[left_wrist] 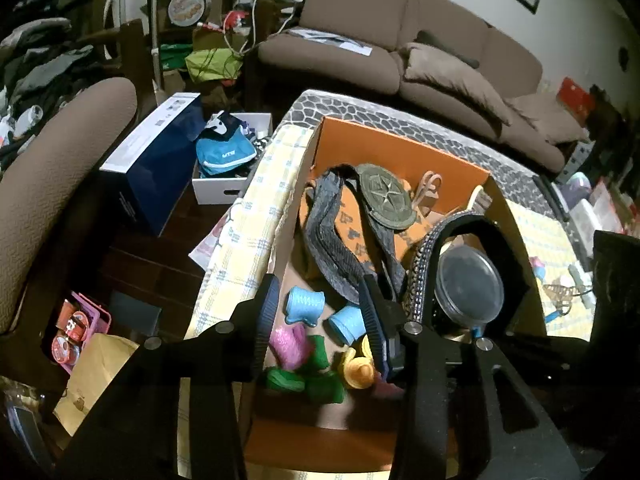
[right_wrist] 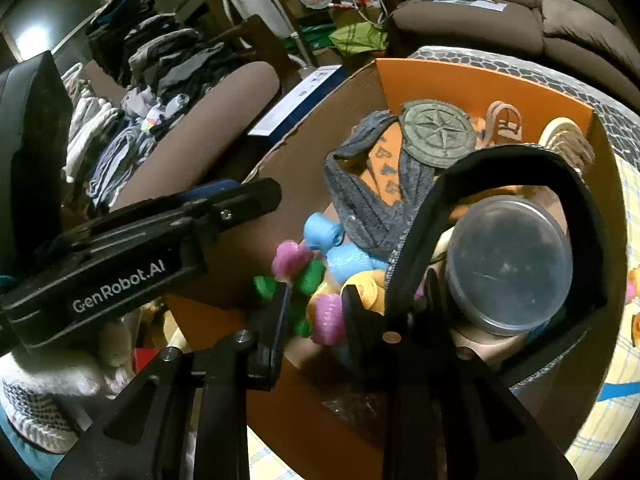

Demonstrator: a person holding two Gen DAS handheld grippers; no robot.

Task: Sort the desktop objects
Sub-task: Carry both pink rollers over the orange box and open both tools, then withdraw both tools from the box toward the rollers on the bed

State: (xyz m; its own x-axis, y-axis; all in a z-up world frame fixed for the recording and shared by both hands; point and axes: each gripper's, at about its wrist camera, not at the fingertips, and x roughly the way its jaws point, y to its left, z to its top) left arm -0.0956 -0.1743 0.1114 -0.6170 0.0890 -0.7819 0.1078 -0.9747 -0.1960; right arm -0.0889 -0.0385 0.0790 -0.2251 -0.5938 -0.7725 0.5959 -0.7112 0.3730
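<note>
An orange cardboard box (left_wrist: 400,148) (right_wrist: 480,80) stands on the table. It holds a compass-star medallion (left_wrist: 386,196) (right_wrist: 436,132), a grey strap (left_wrist: 328,240), a black band (right_wrist: 500,164), a round lidded tub (left_wrist: 470,284) (right_wrist: 508,264) and small plastic toys. My left gripper (left_wrist: 318,316) hangs open over the box's near corner, above two blue toys (left_wrist: 304,306), with its pads touching nothing. My right gripper (right_wrist: 316,312) is low in the same corner. A pink toy (right_wrist: 328,320) and a green toy (right_wrist: 300,320) fill its narrow gap. Whether its pads press on them is unclear.
A yellow checked cloth (left_wrist: 248,216) covers the table, with small items (left_wrist: 564,292) lying to the right of the box. A brown sofa (left_wrist: 400,40) stands behind and a padded chair arm (left_wrist: 60,184) to the left. A dark blue carton (left_wrist: 156,160) and a white box (left_wrist: 228,192) sit on the floor.
</note>
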